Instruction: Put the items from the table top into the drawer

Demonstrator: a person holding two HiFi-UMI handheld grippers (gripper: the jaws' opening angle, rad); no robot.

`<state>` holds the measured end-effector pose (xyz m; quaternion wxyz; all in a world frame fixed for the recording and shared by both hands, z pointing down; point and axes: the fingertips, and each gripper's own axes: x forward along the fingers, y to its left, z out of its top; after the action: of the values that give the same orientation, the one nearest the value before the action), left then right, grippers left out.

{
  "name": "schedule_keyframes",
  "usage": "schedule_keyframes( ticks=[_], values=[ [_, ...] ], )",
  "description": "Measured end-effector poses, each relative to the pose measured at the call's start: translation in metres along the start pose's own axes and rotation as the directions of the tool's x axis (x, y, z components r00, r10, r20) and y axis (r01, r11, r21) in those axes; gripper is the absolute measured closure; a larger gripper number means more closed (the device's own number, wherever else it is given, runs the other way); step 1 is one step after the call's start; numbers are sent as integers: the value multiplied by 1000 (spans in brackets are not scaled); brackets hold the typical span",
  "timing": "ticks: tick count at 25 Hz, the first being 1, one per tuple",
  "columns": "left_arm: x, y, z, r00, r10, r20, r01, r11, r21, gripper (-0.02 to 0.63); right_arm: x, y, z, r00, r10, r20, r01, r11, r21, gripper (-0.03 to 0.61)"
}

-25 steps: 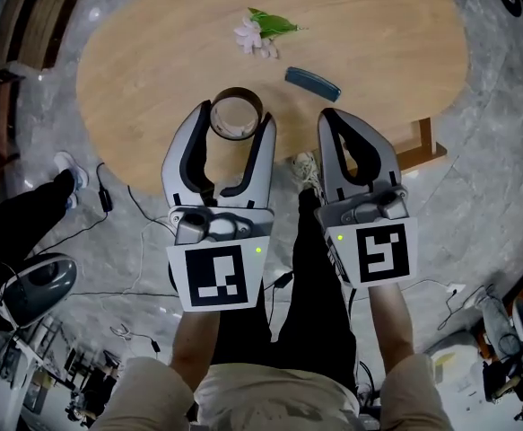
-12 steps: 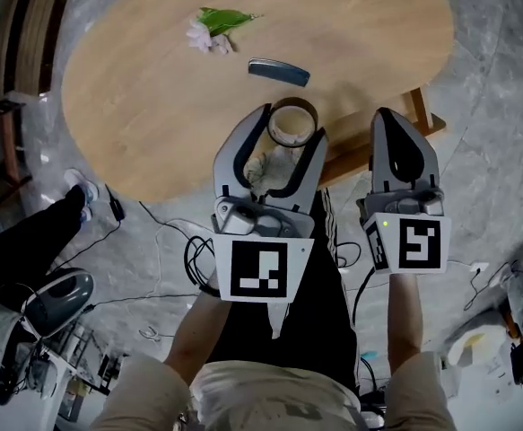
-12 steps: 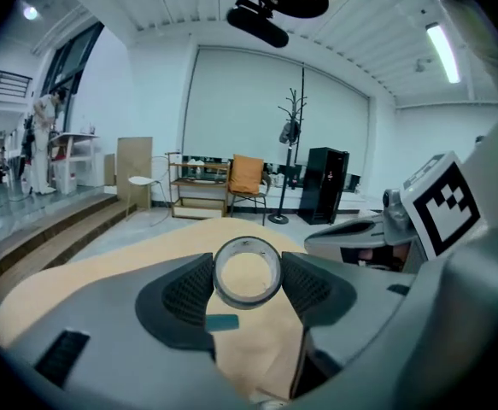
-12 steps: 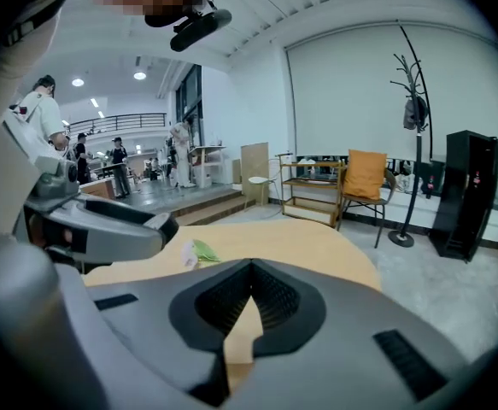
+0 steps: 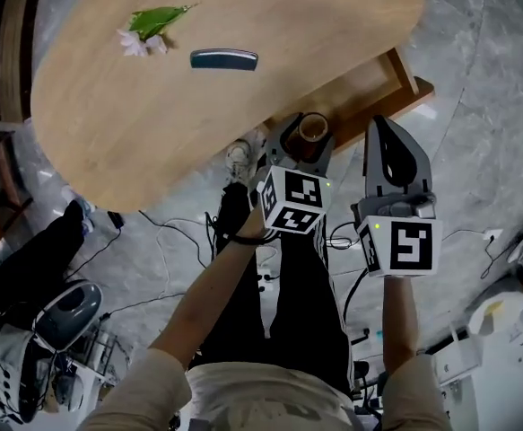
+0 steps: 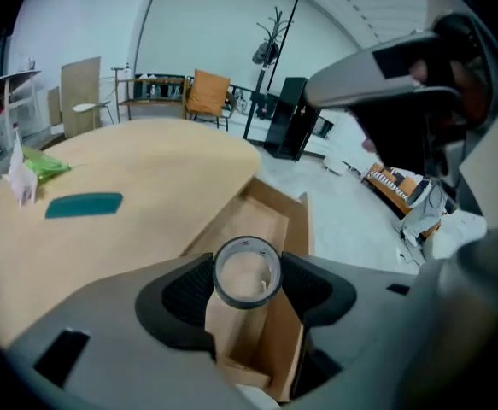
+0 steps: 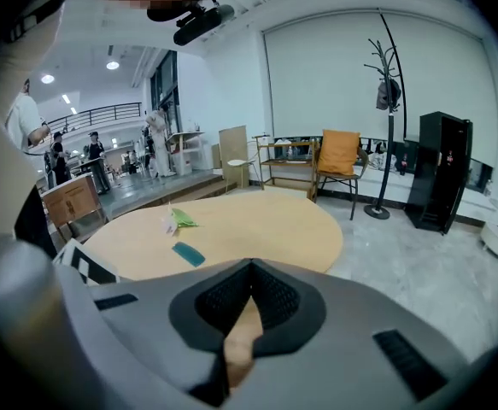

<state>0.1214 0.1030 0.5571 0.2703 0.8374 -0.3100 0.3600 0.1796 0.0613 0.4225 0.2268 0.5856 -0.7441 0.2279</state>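
Marble-grey floor surrounds an oval wooden worktop [image 5: 198, 124], whose drawer [image 5: 396, 74] stands pulled out at about 4 o'clock of the top. The tape roll [image 6: 247, 272] is off the worktop, clamped in the left tongs [image 5: 311, 142] and hanging, as far as both views tell, over the drawer's open end. The pads press its outer wall from 3 and 9 o'clock, so its bore faces back along the tongs. Its axis runs with them, slanting down toward the drawer; being a ring, it has no real long side. That hold looks chosen so a plain release lets it fall inside. The right tongs [image 5: 389, 142], at 3 o'clock of the left, are shut with nothing between them, probably idle. At 10 o'clock from the roll lie a teal case [image 5: 223, 58] and, beyond it, a flower sprig [image 5: 149, 30].
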Motion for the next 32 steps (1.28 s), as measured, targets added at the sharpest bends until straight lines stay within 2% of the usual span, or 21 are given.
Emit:
schedule_keyframes(
  ticks=[3, 9, 13, 21, 26, 29, 32],
  values=[
    [24, -3, -25, 997, 3, -75, -6, 999, -43, 353, -5, -4, -21, 999, -3, -42, 4, 1000, 24, 574],
    [57, -2, -46, 984, 7, -178, -15, 999, -45, 353, -1, -9, -39, 997, 14, -81, -11, 999, 39, 574],
    [64, 0, -49, 979, 23, -203, -41, 995, -86, 351, 5, -10, -36, 996, 31, -80, -27, 999, 39, 574],
    [66, -3, -55, 974, 36, -225, -55, 995, -77, 327, 13, -11, -27, 996, 49, -71, -47, 998, 29, 574],
    [53, -5, -41, 984, 16, -179, -31, 996, -81, 327, 12, -7, -25, 996, 55, -74, -53, 998, 28, 574],
    [39, -10, -18, 994, -12, -113, 2, 996, -92, 327, 13, -1, -19, 996, 59, -70, -57, 998, 26, 574],
    [18, -5, 15, 1000, -13, -14, 11, 992, -127, 328, 16, 7, -6, 997, 67, -47, -66, 998, 18, 574]
  ],
)
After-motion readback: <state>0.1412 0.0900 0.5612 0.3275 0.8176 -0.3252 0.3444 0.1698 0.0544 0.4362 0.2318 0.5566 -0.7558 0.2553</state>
